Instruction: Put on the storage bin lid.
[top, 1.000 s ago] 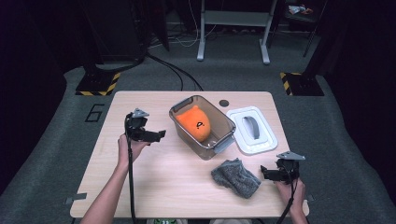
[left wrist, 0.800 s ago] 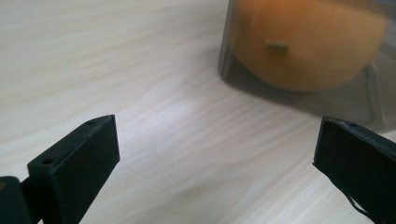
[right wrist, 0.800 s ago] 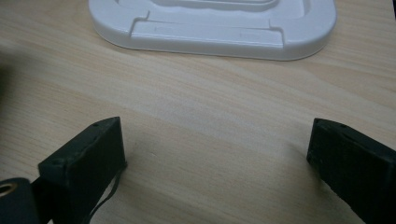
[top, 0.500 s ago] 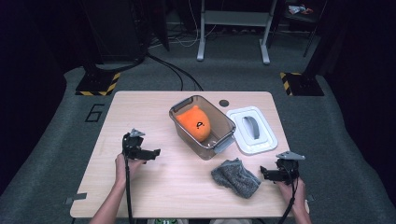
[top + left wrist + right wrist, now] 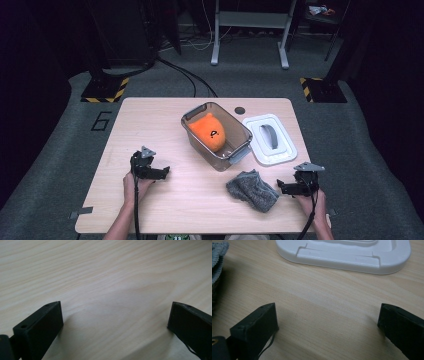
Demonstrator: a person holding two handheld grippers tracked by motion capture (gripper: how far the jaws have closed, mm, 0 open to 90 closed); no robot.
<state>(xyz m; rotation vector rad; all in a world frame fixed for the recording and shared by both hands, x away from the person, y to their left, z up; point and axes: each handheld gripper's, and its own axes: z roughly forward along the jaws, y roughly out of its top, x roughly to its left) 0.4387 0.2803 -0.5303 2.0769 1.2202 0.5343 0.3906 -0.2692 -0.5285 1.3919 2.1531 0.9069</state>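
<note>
Left hand-held gripper [image 5: 161, 173] is resting released on bare counter [image 5: 150, 125], holding nothing. Right hand-held gripper [image 5: 281, 188] is sitting released just beside grey cloth [image 5: 252, 190], near white lid [image 5: 270, 139]. Orange plush [image 5: 209, 131] is lying inside clear bin [image 5: 240, 150].

High view looks down on the whole tabletop [image 5: 165, 125]; both gripper views skim it closely, between their jaws.
</note>
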